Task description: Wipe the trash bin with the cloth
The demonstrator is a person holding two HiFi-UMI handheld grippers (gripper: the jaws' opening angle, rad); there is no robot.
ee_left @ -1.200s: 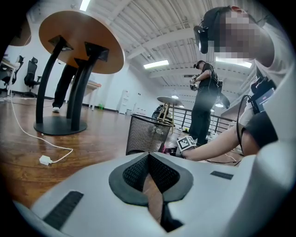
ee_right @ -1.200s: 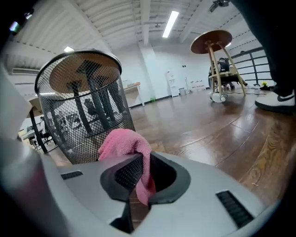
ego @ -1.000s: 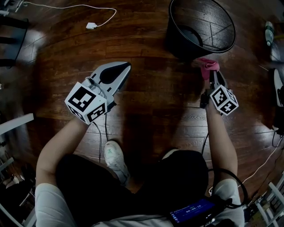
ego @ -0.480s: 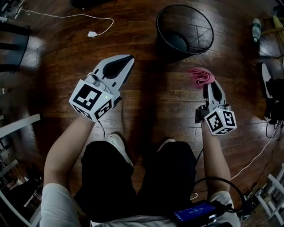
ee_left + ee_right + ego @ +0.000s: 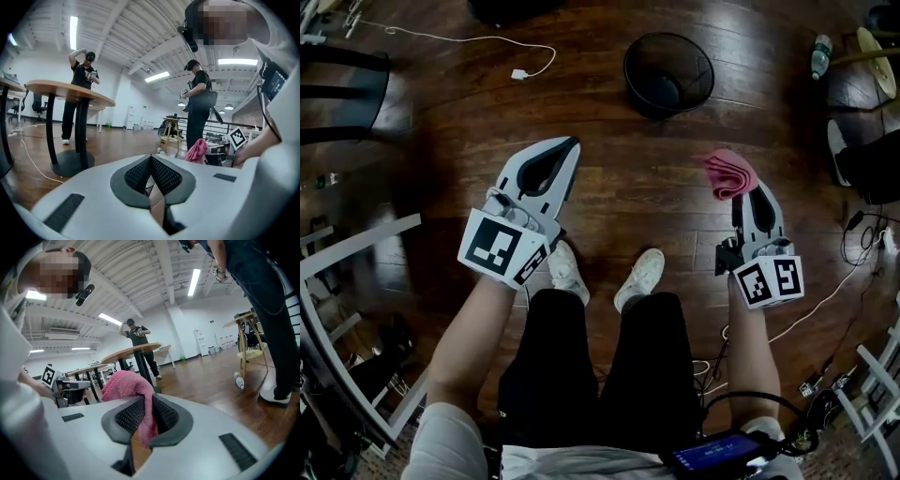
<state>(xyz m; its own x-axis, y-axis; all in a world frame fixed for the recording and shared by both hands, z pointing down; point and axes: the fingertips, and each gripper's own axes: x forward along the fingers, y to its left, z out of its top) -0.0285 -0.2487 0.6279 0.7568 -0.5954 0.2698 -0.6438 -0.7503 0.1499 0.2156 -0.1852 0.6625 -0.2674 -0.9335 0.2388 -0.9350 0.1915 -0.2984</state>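
Observation:
The black mesh trash bin (image 5: pixel 668 74) stands upright on the wooden floor, far ahead of both grippers. My right gripper (image 5: pixel 741 190) is shut on a pink cloth (image 5: pixel 730 173), which bunches above the jaws (image 5: pixel 127 386). It is held up level, well short of the bin. My left gripper (image 5: pixel 565 148) is shut with nothing between its jaws (image 5: pixel 151 158). The left gripper view also catches the pink cloth (image 5: pixel 197 150) off to the right. The bin does not show in either gripper view.
A white cable with a plug (image 5: pixel 520 73) lies on the floor at the upper left. A plastic bottle (image 5: pixel 820 56) lies at the upper right. Round pedestal tables (image 5: pixel 70 93), chairs and other people (image 5: pixel 199 108) stand around. My shoes (image 5: pixel 639 278) are below the grippers.
The view has pulled back and risen: the bin now looks smaller and farther away. Both grippers have lifted away from the floor, and the right one has carried the cloth off the bin.

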